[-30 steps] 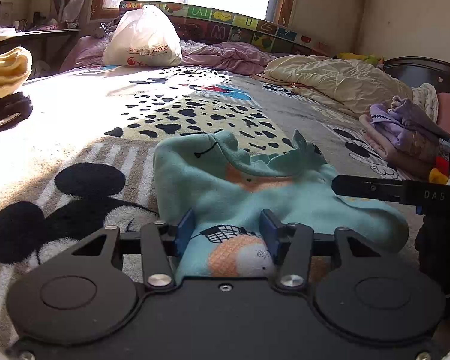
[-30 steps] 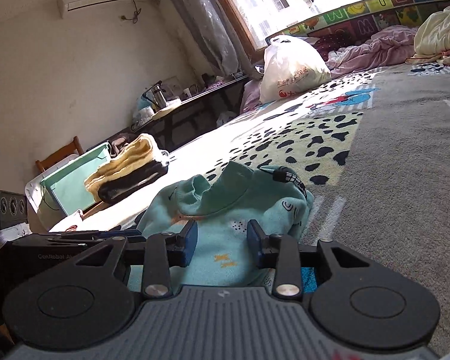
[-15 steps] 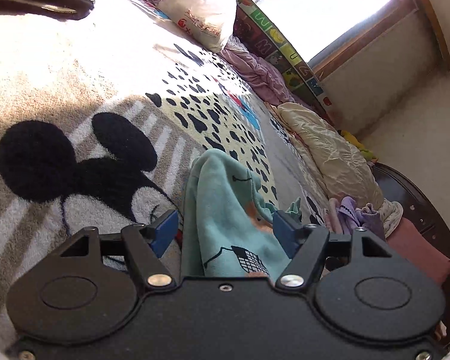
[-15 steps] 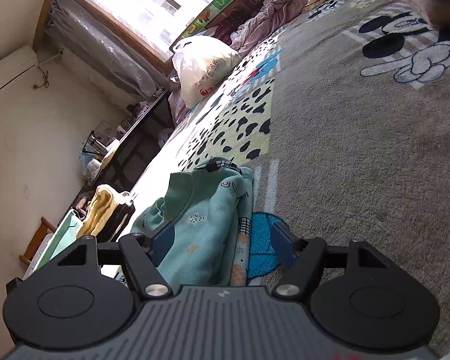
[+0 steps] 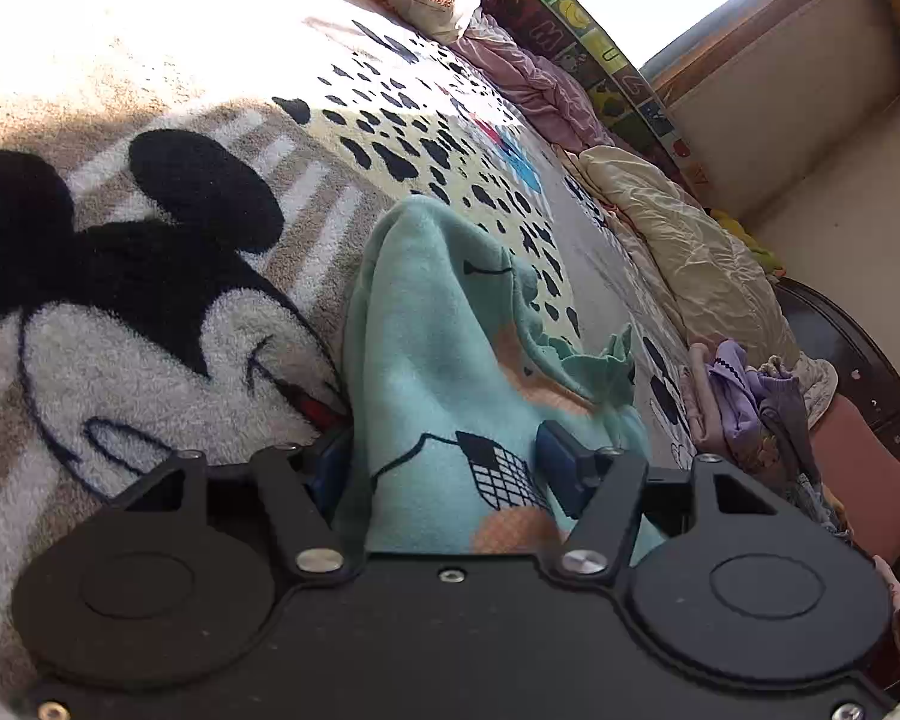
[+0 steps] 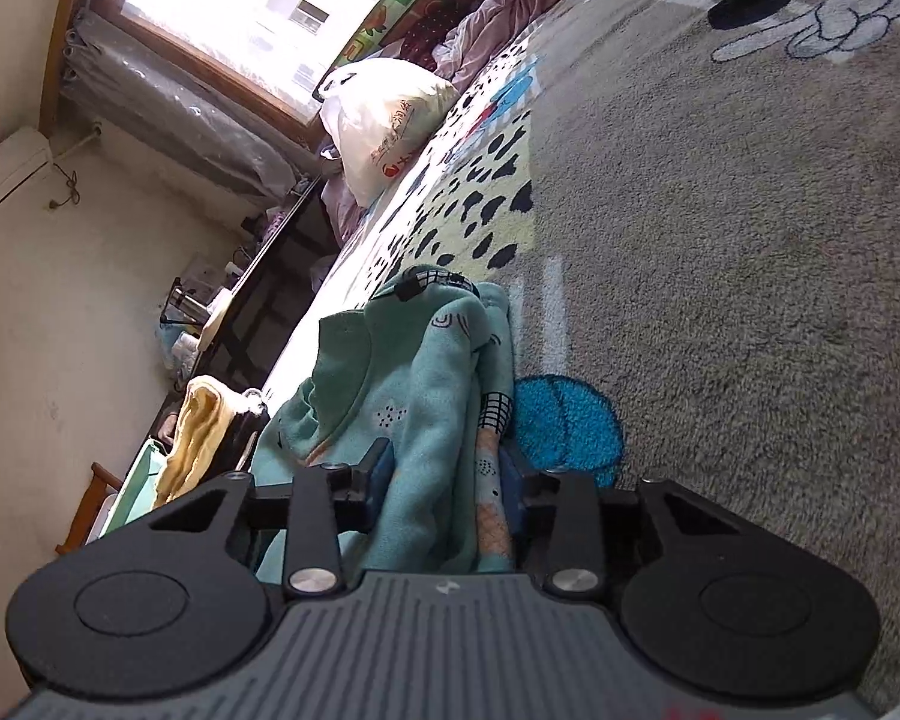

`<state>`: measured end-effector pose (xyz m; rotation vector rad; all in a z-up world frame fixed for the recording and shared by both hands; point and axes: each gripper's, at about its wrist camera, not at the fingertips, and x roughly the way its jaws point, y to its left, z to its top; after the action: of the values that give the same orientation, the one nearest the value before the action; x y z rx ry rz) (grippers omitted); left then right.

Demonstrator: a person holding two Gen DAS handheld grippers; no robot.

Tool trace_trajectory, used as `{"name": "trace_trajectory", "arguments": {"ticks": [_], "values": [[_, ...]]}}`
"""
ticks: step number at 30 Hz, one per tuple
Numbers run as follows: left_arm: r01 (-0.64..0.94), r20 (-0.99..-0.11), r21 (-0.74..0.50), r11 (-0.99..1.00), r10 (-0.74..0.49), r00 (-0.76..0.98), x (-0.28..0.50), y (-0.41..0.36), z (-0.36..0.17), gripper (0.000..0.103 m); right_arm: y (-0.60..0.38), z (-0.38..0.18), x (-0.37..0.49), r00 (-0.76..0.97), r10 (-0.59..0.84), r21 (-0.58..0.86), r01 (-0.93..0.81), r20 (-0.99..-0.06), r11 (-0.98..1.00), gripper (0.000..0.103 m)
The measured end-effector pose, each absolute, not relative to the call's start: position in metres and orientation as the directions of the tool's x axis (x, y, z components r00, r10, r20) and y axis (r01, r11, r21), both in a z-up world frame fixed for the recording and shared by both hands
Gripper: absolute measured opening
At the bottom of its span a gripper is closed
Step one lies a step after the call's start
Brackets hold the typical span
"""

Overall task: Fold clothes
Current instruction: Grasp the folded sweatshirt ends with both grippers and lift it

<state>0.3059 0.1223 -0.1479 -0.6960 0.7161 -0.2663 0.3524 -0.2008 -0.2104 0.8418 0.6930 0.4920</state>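
I'm working over a bed [image 5: 120, 120] covered by a plush cartoon-mouse blanket [image 5: 150, 324], and the teal sweatshirt [image 5: 438, 372] I'm folding lies bunched along its near edge, running away from both cameras toward the window end. From the left view its long axis goes up and slightly left from my left gripper [image 5: 444, 468], with a frilled collar or cuff [image 5: 594, 360] flopped to the right side; from the right view the same garment [image 6: 414, 396] rises as a narrow ridge straight ahead of my right gripper [image 6: 444, 480]. Both grippers sit at the near end of the cloth, so neither arm is meaningfully closer; the fabric lies forward of each, not to the side. The left gripper's blue pads [image 5: 555, 450] stand apart with cloth lying between them, wider than the bunch, so I read it as released around the fabric rather than pinching it. The right gripper's pads [image 6: 378, 474] sit close against either side of a gathered fold and I judge it clenched on the sweatshirt, though the contact is partly hidden. The next move, I reckon, turns on carrying this near edge forward along that axis. Well apart sit a white plastic bag [image 6: 384, 120] by the window and a pile of purple clothes [image 5: 750, 402] at the right
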Motion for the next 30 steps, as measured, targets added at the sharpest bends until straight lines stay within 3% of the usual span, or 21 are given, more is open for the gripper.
{"name": "trace_trajectory", "arguments": {"ticks": [1,3,6,8,9,10,11,13,14,16,18,20,21,23,25,30], "values": [[-0.008,-0.504,-0.678,0.735,-0.457,0.733,0.308,0.121,-0.15,0.043,-0.204,-0.211,0.352,0.679,0.65,0.825,-0.115,-0.342,0.553,0.032],[-0.009,-0.484,-0.71,0.704,-0.479,0.732,0.306,0.123,-0.151,0.036,-0.211,-0.208,0.346,0.678,0.669,0.871,-0.088,-0.303,0.483,0.028],[-0.032,-0.471,-0.756,0.654,-0.509,0.72,0.293,0.127,-0.141,0.033,-0.219,-0.185,0.325,0.676,0.698,0.909,-0.1,-0.237,0.406,0.028],[-0.039,-0.455,-0.783,0.621,-0.528,0.718,0.275,0.133,-0.134,0.035,-0.222,-0.171,0.307,0.68,0.686,0.88,-0.125,-0.26,0.458,0.03],[-0.045,-0.461,-0.778,0.626,-0.521,0.718,0.268,0.134,-0.135,0.045,-0.22,-0.17,0.303,0.688,0.653,0.835,-0.124,-0.317,0.536,0.034],[-0.052,-0.467,-0.774,0.631,-0.514,0.719,0.262,0.136,-0.137,0.059,-0.219,-0.172,0.298,0.695,0.613,0.786,-0.11,-0.376,0.608,0.047],[-0.059,-0.474,-0.77,0.636,-0.507,0.72,0.255,0.137,-0.138,0.064,-0.222,-0.177,0.294,0.698,0.58,0.759,-0.082,-0.419,0.646,0.05],[-0.06,-0.488,-0.764,0.643,-0.515,0.704,0.255,0.144,-0.15,0.065,-0.228,-0.185,0.279,0.71,0.591,0.791,-0.08,-0.383,0.607,0.055],[-0.051,-0.475,-0.774,0.631,-0.526,0.705,0.252,0.149,-0.148,0.065,-0.23,-0.188,0.273,0.715,0.591,0.795,-0.082,-0.373,0.601,0.073],[-0.031,-0.468,-0.774,0.632,-0.539,0.7,0.247,0.153,-0.149,0.067,-0.225,-0.19,0.273,0.707,0.596,0.783,-0.097,-0.381,0.615,0.08],[-0.011,-0.461,-0.774,0.633,-0.552,0.695,0.243,0.158,-0.15,0.067,-0.22,-0.193,0.279,0.691,0.613,0.782,-0.111,-0.383,0.614,0.078],[0.019,-0.448,-0.774,0.633,-0.568,0.691,0.242,0.156,-0.151,0.067,-0.216,-0.197,0.285,0.674,0.631,0.786,-0.119,-0.385,0.607,0.058],[0.041,-0.442,-0.771,0.636,-0.579,0.685,0.242,0.153,-0.152,0.066,-0.213,-0.2,0.289,0.668,0.638,0.798,-0.109,-0.383,0.593,0.055],[0.057,-0.435,-0.767,0.639,-0.583,0.686,0.243,0.146,-0.155,0.047,-0.208,-0.204,0.294,0.661,0.654,0.818,-0.106,-0.366,0.566,0.044],[0.068,-0.422,-0.774,0.63,-0.592,0.686,0.246,0.139,-0.159,0.036,-0.212,-0.205,0.29,0.67,0.664,0.852,-0.09,-0.331,0.516,0.039],[0.129,-0.35,-0.802,0.584,-0.633,0.69,0.244,0.127,-0.136,0.031,-0.24,-0.181,0.259,0.724,0.655,0.888,-0.132,-0.216,0.439,0.036]]}}
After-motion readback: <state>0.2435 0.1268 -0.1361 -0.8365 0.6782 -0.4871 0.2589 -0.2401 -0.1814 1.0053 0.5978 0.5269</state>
